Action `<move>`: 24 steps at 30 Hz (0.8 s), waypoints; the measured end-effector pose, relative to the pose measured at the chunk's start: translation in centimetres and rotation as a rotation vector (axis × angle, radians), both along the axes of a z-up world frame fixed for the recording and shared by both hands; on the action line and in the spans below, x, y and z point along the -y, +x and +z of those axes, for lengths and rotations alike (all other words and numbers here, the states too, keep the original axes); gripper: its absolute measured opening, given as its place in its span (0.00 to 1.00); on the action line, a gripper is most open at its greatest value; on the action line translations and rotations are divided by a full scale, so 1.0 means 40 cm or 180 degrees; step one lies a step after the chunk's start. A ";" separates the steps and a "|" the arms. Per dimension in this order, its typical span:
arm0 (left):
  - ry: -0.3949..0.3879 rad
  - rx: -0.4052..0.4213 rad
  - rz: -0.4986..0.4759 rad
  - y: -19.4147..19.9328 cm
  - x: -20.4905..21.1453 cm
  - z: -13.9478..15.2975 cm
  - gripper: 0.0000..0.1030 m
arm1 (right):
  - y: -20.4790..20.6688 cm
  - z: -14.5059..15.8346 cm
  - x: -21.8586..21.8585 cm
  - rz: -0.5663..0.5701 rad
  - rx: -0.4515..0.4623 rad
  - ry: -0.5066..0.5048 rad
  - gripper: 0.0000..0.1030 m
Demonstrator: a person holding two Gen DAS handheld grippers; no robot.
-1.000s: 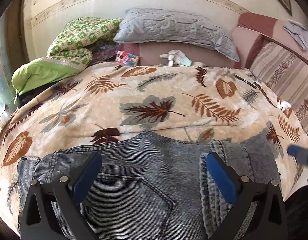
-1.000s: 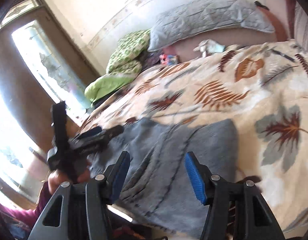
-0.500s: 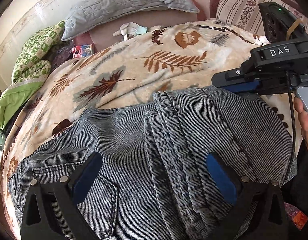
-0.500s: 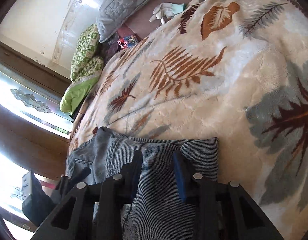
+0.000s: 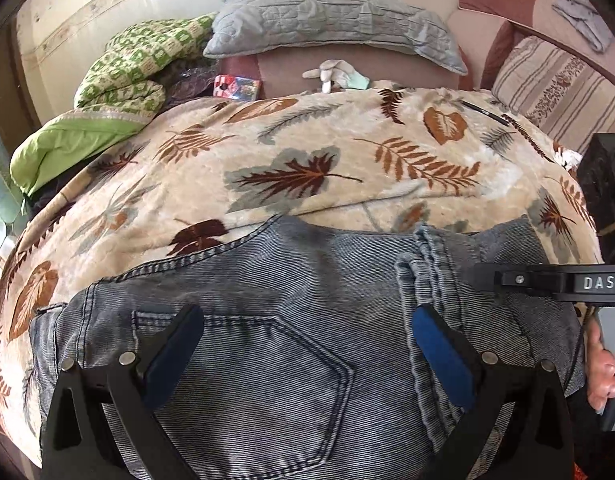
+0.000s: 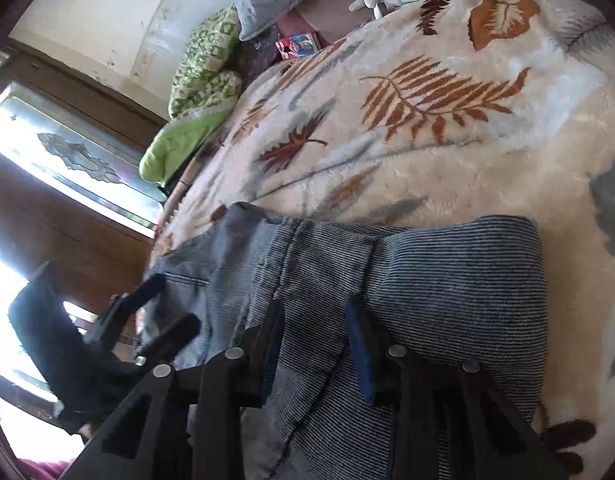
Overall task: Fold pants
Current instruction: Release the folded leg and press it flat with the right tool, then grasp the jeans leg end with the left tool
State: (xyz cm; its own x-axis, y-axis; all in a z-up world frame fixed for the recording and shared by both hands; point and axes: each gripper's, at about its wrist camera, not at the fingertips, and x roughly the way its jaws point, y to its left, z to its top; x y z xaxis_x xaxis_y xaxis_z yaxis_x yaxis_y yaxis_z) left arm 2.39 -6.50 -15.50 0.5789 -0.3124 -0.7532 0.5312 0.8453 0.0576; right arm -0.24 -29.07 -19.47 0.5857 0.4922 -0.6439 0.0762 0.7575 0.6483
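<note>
Right gripper (image 6: 315, 344) lower, narrower on pants (image 5: 291, 344) (folded).

Open-jawed left gripper (image 5: 307, 344) over jeans (image 5: 291, 292)

Pants (image 5: 291, 300) on blanket (image 5: 307, 168) at its near edge, pillow (image 5: 331, 20) behind, quilt (image 5: 135, 68) far left

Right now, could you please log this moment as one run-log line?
stage: folding | jeans: folded on leaf blanket | left gripper: open above pocket | right gripper: jaws just closing, denim fold between them
</note>
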 end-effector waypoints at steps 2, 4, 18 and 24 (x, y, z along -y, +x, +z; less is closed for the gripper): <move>-0.0060 0.0013 0.0129 0.010 -0.038 0.008 1.00 | -0.003 0.032 -0.020 0.0077 0.0125 -0.0147 0.35; -0.0131 0.0074 0.0292 0.016 -0.086 0.020 1.00 | -0.014 0.059 -0.034 0.0120 0.0373 -0.0060 0.35; -0.0620 0.0266 0.2040 0.024 -0.516 0.058 1.00 | -0.016 0.085 -0.154 0.0518 0.0648 -0.0230 0.35; -0.0847 0.0160 0.2482 0.000 -0.653 0.052 1.00 | -0.042 0.130 -0.164 0.0528 0.0927 -0.0157 0.58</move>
State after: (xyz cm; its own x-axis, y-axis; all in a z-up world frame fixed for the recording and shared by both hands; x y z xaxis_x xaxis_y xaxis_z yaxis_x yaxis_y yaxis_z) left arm 2.38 19.61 -13.42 0.7345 0.0286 -0.6780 -0.2114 0.9590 -0.1886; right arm -1.93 -22.53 -14.27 0.6631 0.5686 -0.4868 -0.2337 0.7751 0.5871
